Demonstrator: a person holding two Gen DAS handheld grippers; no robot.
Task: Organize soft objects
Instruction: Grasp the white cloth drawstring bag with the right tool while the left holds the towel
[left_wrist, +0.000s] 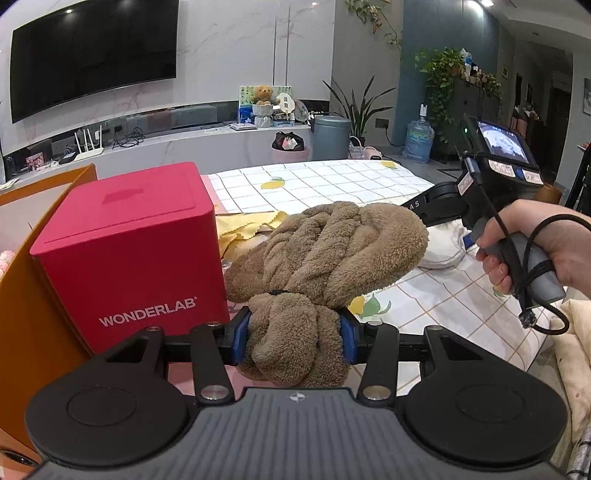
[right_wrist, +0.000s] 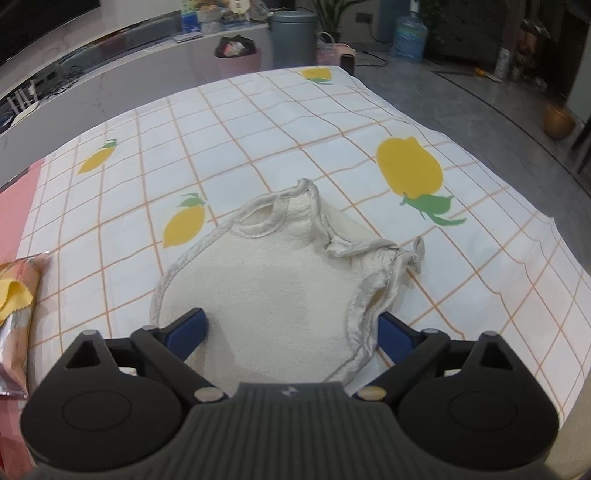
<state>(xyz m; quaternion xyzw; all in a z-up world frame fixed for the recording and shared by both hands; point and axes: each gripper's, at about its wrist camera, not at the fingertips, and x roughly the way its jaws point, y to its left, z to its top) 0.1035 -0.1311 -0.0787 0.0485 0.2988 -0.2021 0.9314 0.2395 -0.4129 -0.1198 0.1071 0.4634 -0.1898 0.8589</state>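
Note:
My left gripper (left_wrist: 295, 341) is shut on a brown fleece cloth (left_wrist: 328, 251). The cloth is bunched and held above the table, next to a red box (left_wrist: 125, 251). In the right wrist view a cream terry bib with satin trim (right_wrist: 273, 291) lies flat on the lemon-print tablecloth (right_wrist: 295, 140). My right gripper (right_wrist: 291, 332) is open, its blue-padded fingers on either side of the bib's near edge. The left wrist view shows the right gripper's body and the hand holding it, over the white bib (left_wrist: 443, 247).
A yellow cloth (left_wrist: 243, 225) lies behind the brown cloth. A foil snack packet (right_wrist: 16, 317) lies at the table's left edge. An orange chair back (left_wrist: 22, 332) stands left of the red box. The table's right edge drops to a grey floor.

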